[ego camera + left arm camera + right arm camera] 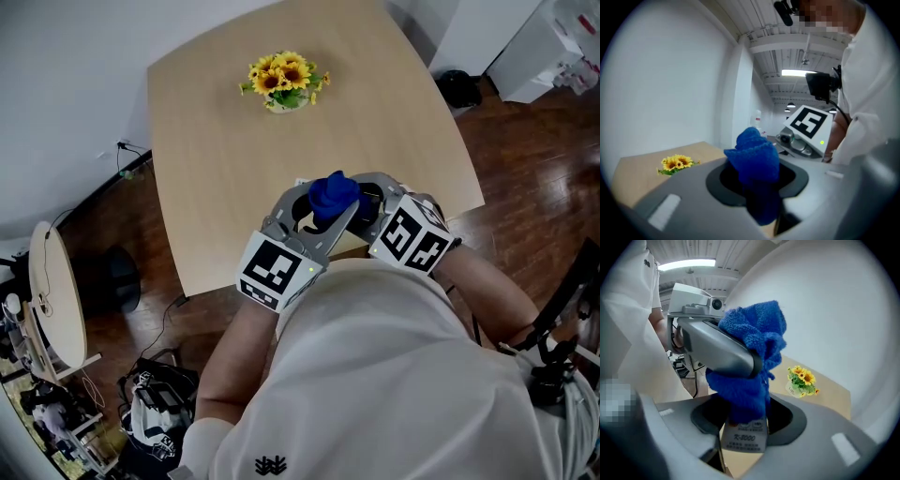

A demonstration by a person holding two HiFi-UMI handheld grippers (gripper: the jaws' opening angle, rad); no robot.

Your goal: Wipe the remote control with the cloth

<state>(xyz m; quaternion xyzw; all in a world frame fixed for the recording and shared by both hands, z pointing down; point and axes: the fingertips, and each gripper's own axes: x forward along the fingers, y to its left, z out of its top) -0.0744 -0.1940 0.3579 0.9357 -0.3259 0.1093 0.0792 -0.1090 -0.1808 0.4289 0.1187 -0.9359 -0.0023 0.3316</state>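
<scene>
We record the head view looking steeply down from above the person's chest onto the table (216,178). Both gripper views sit low at the near table edge. Each looks along its own jaws, very close to the blue cloth (754,157). All three views share that cloth and the sunflowers (284,80).

Left gripper (759,190) jaws clamped on blue cloth (754,157), which bunches up above them; right gripper (799,140) with its marker cube just behind the cloth; sunflowers (677,163) near far table (633,180) edge at left; white shirt (872,93) at right.
</scene>
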